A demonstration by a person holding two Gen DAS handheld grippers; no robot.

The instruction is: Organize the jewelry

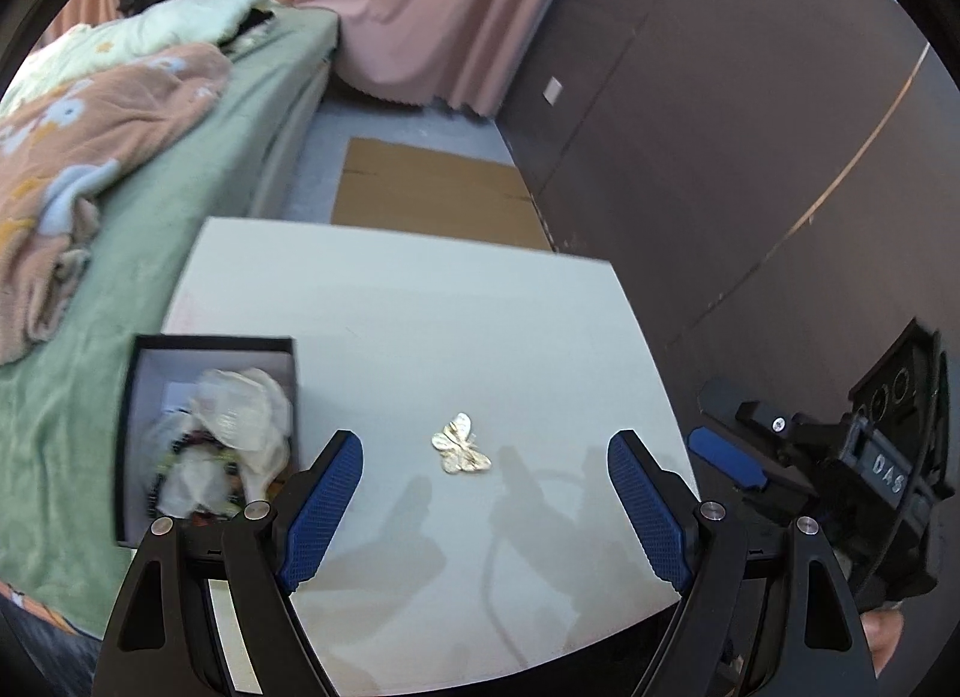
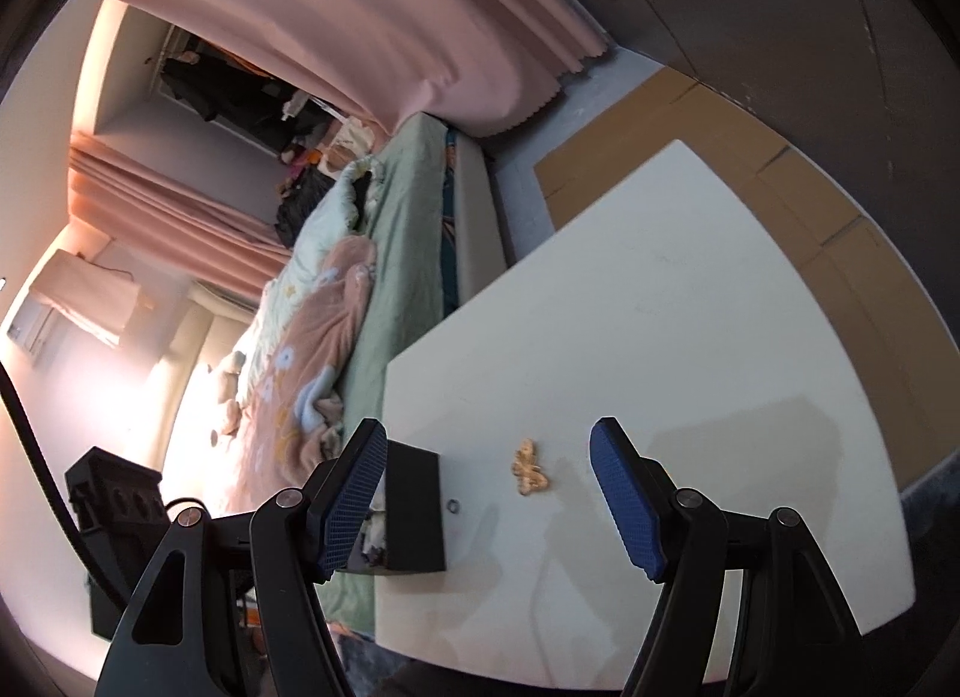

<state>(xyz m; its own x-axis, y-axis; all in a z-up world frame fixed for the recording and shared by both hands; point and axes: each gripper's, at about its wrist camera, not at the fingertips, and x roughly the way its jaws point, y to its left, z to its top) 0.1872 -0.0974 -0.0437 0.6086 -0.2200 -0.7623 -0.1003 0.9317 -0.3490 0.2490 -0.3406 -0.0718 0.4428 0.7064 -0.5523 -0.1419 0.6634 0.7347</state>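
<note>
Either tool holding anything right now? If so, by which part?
Nothing held. Left tool and right tool are both open and empty; the gold butterfly piece lies loose on the white table.

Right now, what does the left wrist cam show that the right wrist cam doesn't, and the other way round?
Left wrist only: the inside of the black box, with pale cloth and beaded pieces heaped in it, and the right gripper at the table's right edge. Right wrist only: a small ring on the table beside the box's outer wall, and the left gripper's body. Both: the white table, the gold butterfly brooch lying loose on it, untouched, the bed, pink curtains and floor cardboard.
</note>
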